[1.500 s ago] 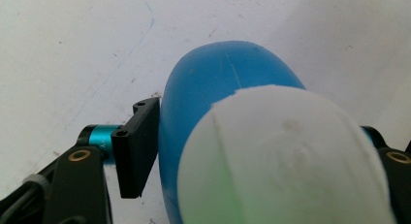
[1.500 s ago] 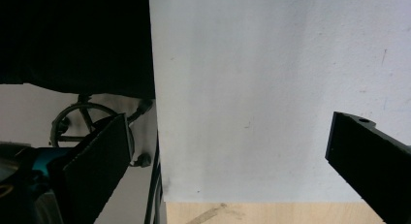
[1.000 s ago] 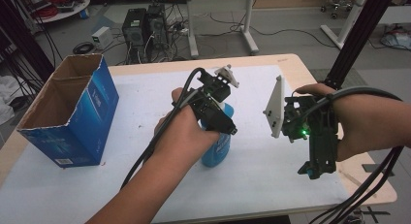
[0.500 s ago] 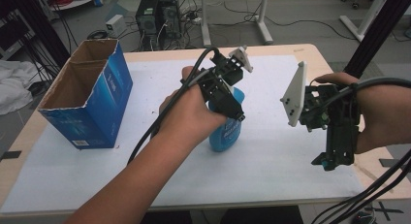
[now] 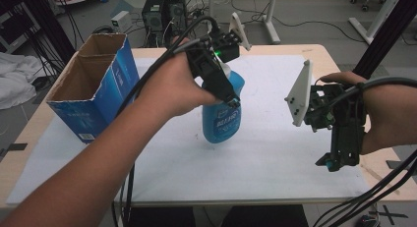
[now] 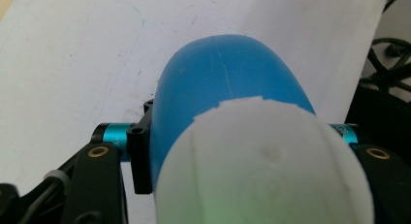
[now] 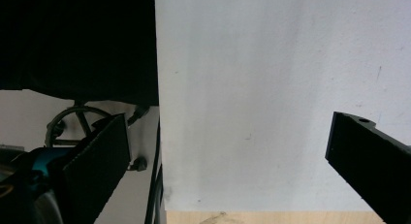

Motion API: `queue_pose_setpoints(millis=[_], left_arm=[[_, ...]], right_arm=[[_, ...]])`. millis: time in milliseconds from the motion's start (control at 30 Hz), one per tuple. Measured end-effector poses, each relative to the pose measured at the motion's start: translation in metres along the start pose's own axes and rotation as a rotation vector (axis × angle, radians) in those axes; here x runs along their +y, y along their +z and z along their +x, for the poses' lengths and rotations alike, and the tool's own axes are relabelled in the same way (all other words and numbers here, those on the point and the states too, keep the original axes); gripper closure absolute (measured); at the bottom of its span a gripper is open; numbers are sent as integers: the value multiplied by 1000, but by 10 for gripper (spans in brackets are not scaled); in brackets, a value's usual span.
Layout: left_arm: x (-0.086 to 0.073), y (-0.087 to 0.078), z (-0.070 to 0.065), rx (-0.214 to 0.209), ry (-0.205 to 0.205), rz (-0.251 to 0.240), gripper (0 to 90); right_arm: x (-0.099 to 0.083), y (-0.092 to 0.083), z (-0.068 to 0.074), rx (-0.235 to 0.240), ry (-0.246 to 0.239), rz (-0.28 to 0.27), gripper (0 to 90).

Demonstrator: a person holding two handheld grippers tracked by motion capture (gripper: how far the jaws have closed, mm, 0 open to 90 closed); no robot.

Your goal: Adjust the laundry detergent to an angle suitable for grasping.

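blue bottle (image 5: 223, 114) between left jaws

White print stood on the blue bottle's (image 5: 222, 116) label; too blurred to read. A small label on the blue carton (image 5: 87, 136) was likewise illegible.

From above, my left hand (image 5: 169, 92) and the left tool (image 5: 235, 105) cover the bottle's (image 5: 223, 120) upper part, and its label is too blurred to read. In the left gripper view the bottle's white cap (image 6: 264, 163) is cut off by the bottom edge and hides most of the surface (image 6: 72, 64).
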State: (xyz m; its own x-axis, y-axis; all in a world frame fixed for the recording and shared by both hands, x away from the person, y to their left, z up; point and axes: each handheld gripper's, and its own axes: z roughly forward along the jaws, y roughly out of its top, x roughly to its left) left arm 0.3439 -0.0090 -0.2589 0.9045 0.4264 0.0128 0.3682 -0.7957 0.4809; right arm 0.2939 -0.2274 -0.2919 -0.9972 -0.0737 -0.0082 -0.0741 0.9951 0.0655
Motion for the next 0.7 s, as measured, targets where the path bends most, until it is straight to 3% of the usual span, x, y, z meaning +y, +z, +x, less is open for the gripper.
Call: queue_pose_setpoints(millis=[200, 267, 300, 400, 500, 700], left_arm=[[0, -12, 4, -42, 82, 9, 377], [0, -16, 7, -71, 140, 15, 377], [0, -16, 7, -71, 140, 15, 377], [0, -18, 8, -95, 219, 36, 377], [0, -21, 9, -131, 272, 52, 377], [-4, -24, 14, -201, 352, 72, 377]], right_arm=[[6, 0, 0, 3, -9, 5, 18], [7, 0, 1, 0, -9, 6, 18], [7, 0, 1, 0, -9, 6, 18], [10, -2, 2, -1, -9, -2, 18], [11, -2, 2, 1, -15, -5, 18], [13, -2, 4, -1, -13, 3, 18]])
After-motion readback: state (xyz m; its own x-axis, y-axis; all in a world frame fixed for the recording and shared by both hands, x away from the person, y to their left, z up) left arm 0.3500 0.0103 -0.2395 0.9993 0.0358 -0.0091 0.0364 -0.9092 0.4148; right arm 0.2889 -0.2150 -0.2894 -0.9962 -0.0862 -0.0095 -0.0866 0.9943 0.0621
